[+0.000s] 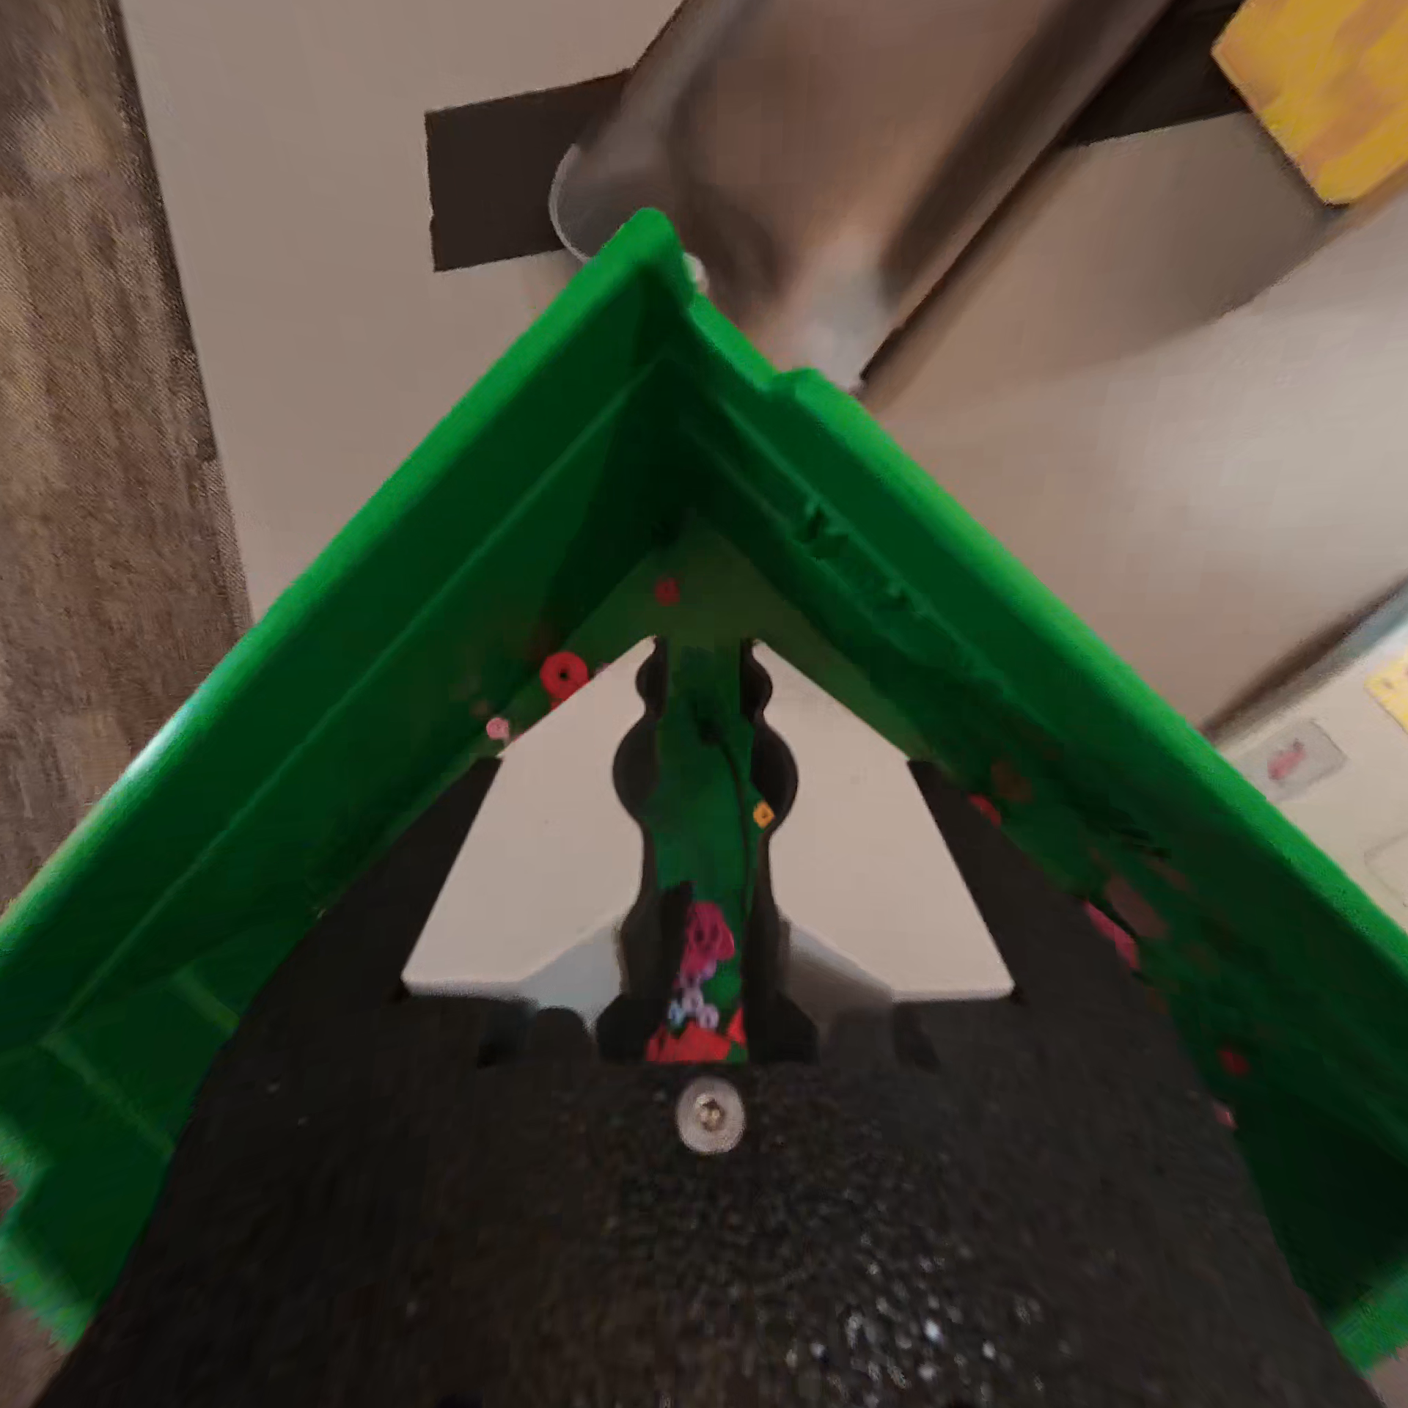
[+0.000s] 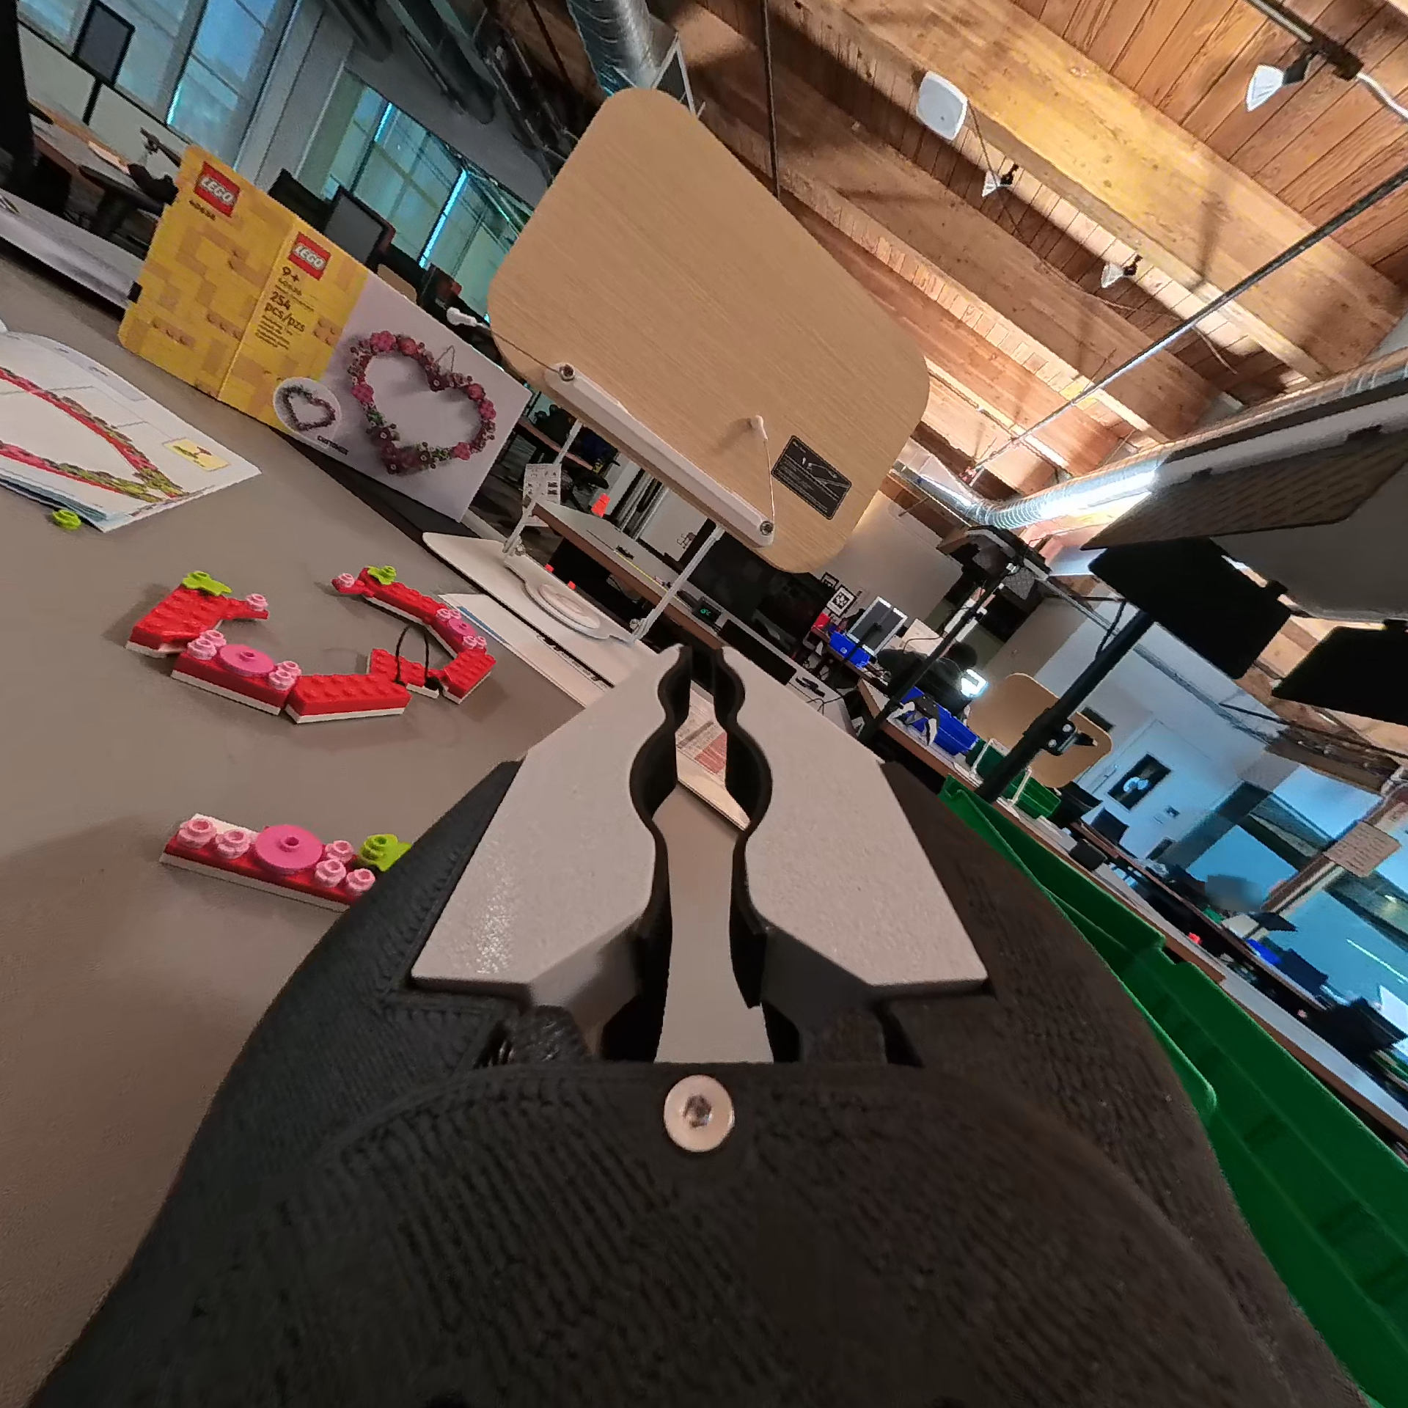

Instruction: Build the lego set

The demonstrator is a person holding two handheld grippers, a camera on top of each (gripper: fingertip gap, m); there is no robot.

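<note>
My left gripper (image 1: pixel 705 663) hangs over the corner of a green bin (image 1: pixel 427 609) and points down into it. Its jaws stand a little apart with nothing between them. Small loose Lego pieces lie on the bin floor: a red round one (image 1: pixel 564 674), a pink one (image 1: pixel 497 729), an orange one (image 1: pixel 763 816) and a pink and red cluster (image 1: pixel 705 983). My right gripper (image 2: pixel 702 657) rests low over the grey table, nearly closed and empty. To its left lie a red and pink heart section (image 2: pixel 305 648) and a shorter pink strip (image 2: pixel 274 857).
The yellow Lego box (image 2: pixel 251 305) and an open instruction booklet (image 2: pixel 99 442) sit at the back left. A wooden book stand (image 2: pixel 708 320) rises ahead of the right gripper. The green bin's rim (image 2: pixel 1143 990) runs along the right. A metal table leg (image 1: pixel 800 152) stands behind the bin. Tip to tip, the grippers are about 65 cm apart.
</note>
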